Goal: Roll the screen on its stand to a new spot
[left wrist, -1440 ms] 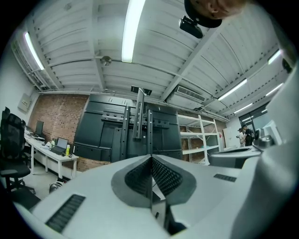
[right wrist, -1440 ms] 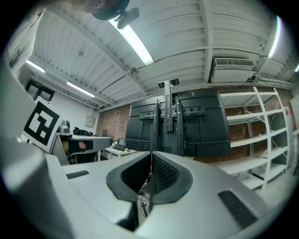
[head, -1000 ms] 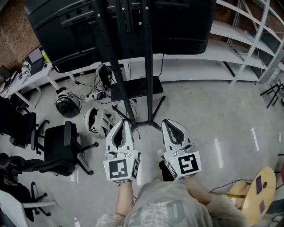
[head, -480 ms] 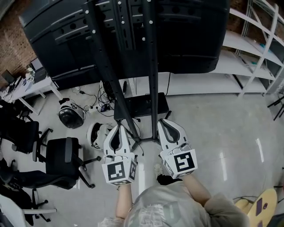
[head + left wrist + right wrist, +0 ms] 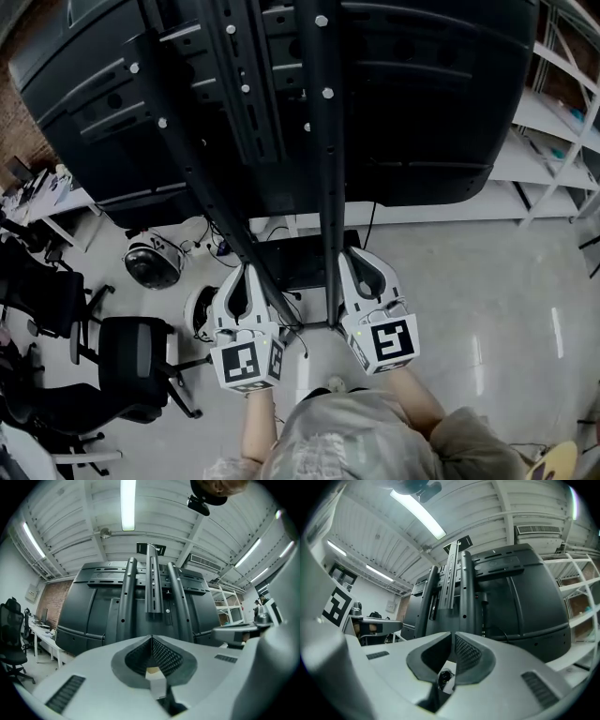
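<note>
1. Black screen (image 5: 422,103) on its stand (image 5: 323,187), back side at 12 o'clock of both grippers.
2. Left gripper (image 5: 246,279): jaws together, nothing between.
3. Right gripper (image 5: 359,265): jaws together, nothing between.

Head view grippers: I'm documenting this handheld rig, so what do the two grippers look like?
Both the left gripper and right gripper are white, tapered shells with a dark, teardrop-shaped opening lined by ribbed black pads. Each carries a white cube printed with black square markers. The person wears a light grey top.
</note>
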Motion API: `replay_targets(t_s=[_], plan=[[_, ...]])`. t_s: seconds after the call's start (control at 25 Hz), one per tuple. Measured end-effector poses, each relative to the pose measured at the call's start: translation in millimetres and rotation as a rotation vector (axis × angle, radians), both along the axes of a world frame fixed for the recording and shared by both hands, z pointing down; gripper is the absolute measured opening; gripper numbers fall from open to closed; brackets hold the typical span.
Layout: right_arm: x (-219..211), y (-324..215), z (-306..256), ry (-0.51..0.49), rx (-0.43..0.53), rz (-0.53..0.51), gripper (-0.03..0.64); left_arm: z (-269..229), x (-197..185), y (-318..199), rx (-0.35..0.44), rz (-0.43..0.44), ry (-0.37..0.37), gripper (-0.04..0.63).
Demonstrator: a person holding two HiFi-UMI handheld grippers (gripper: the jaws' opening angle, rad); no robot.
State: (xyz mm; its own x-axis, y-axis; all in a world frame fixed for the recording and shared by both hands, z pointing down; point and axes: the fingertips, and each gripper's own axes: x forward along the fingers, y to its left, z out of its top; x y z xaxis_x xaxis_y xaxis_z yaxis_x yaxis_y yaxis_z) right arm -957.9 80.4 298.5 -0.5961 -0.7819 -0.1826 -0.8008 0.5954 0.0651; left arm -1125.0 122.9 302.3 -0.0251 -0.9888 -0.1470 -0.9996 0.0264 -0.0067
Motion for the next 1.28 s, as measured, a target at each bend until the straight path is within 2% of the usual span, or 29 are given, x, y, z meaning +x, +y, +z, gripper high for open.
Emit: replay_targets(t_s=[0.32, 0.6, 0.64, 0.68, 0.72, 0.8, 0.96, 1.28], plan=[[0.5, -56.0, 1.2, -0.021, -0.029, 0.024, 0.021, 5.5, -20.5, -48.8, -0.039, -0.021, 0.004, 0.017], [-11.5, -63.2, -7.6, -0.028, -0.010, 0.053, 0.028, -1.2, -41.1, -59.4, -0.012, -0.043, 0.013, 0.023], [-13.5, -63.7, -9.7, -0.036, -0.008, 0.056, 0.070, -3.5, -45.3, -59.7, -0.005, -0.041, 0.024, 0.057], [-15.8, -65.0, -12.2, -0.044, -0.005, 0.055, 0.199, -5.4, -49.5, -61.4, 0.000, -0.034, 0.041, 0.158], [-17.9, -67.3, -15.0, -0.052, -0.002, 0.054, 0.262, -7.1, -54.1, -64.6, 0.004, -0.028, 0.058, 0.233], [-23.3, -75.6, -18.6, -0.054, -0.001, 0.046, 0.265, -10.2, -63.9, -75.4, 0.009, -0.030, 0.069, 0.281], [-35.7, -92.3, -12.2, -0.025, -0.022, 0.034, 0.267, -9.5, -75.3, -98.5, -0.010, -0.027, 0.055, 0.326], [-50.9, -130.7, -7.0, 0.016, -0.060, 0.064, 0.267, -12.7, -78.8, -135.1, -0.036, 0.027, 0.018, 0.337]])
